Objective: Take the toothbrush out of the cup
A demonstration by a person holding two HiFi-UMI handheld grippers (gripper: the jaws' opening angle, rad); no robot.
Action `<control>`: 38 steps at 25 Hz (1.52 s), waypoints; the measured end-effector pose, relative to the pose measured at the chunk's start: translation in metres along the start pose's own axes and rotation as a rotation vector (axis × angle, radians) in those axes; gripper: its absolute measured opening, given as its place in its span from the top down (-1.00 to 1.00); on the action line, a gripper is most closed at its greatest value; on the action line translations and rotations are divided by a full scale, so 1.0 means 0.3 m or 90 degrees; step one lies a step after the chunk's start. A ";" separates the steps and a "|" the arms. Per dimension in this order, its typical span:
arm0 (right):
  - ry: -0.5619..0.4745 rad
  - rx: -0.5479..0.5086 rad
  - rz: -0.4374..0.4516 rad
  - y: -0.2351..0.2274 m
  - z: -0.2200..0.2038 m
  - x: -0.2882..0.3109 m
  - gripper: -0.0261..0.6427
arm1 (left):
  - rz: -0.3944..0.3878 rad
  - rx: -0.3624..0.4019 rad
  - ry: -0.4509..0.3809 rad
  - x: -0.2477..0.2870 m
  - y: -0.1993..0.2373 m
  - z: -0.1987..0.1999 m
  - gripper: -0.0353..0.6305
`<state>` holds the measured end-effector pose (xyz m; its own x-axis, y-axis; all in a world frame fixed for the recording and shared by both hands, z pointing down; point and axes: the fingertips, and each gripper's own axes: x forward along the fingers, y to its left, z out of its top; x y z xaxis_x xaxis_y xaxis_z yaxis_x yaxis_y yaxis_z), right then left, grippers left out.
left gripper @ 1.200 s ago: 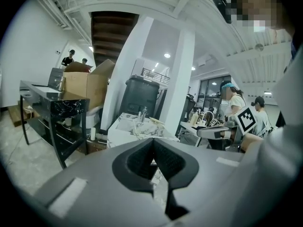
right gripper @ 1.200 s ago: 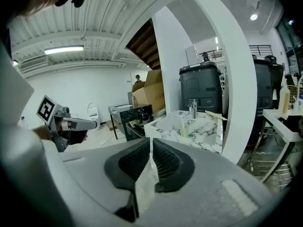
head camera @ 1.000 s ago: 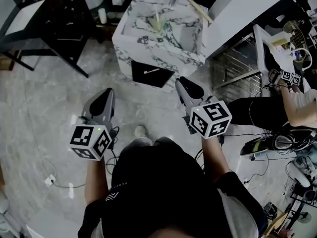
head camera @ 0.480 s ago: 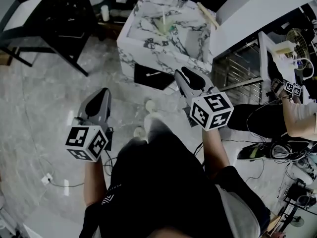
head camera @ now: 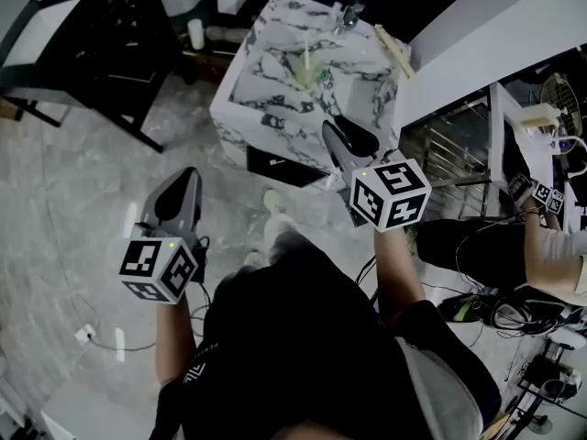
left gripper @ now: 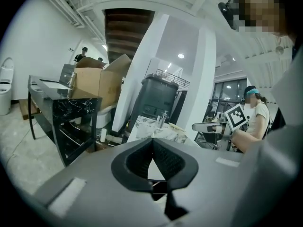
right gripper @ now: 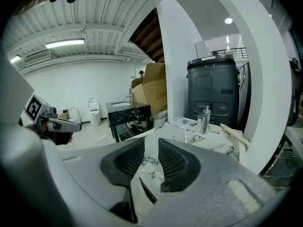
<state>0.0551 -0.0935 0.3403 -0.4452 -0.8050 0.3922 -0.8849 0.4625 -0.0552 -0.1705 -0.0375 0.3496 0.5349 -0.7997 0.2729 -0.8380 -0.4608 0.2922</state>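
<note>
Head view: against the frame a second back, both grippers sit closer to the marble washstand [head camera: 264, 115]. The right gripper [head camera: 336, 132] now overlaps its front edge, where a strip of floor lay between them before. The left gripper [head camera: 186, 180] is over the grey veined floor [head camera: 83, 181], well short of the stand. The toothbrush [head camera: 303, 53] stands upright in the cup [head camera: 304, 75] on the washstand, in front of the faucet [head camera: 348, 14], well apart from both claws.

Left gripper view: the left gripper's [left gripper: 152, 141] pads meet at the tips, clenched on nothing. Only this view shows the second person seated at the right (a marker cube [left gripper: 236, 117] at the hand). Cardboard boxes [left gripper: 97, 83] sit on a black table [left gripper: 61, 122].

Right gripper view: the right gripper [right gripper: 151, 148] is released, its jaws apart with only marble top showing through the gap. A toilet [right gripper: 93, 109] stands by the far white wall, out of the head view.
</note>
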 end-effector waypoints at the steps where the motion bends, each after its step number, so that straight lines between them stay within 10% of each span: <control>1: 0.004 -0.004 0.001 -0.025 0.010 0.023 0.64 | 0.001 0.001 0.001 0.031 0.002 0.010 0.88; 38: 0.168 0.014 0.023 -0.536 -0.051 0.743 0.63 | 0.020 0.008 0.098 0.817 0.098 0.167 0.85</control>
<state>0.1002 -0.3417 0.4507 -0.4274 -0.6626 0.6151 -0.8734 0.4783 -0.0917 -0.0695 -0.2664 0.3792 0.5175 -0.7456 0.4198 -0.8556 -0.4420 0.2696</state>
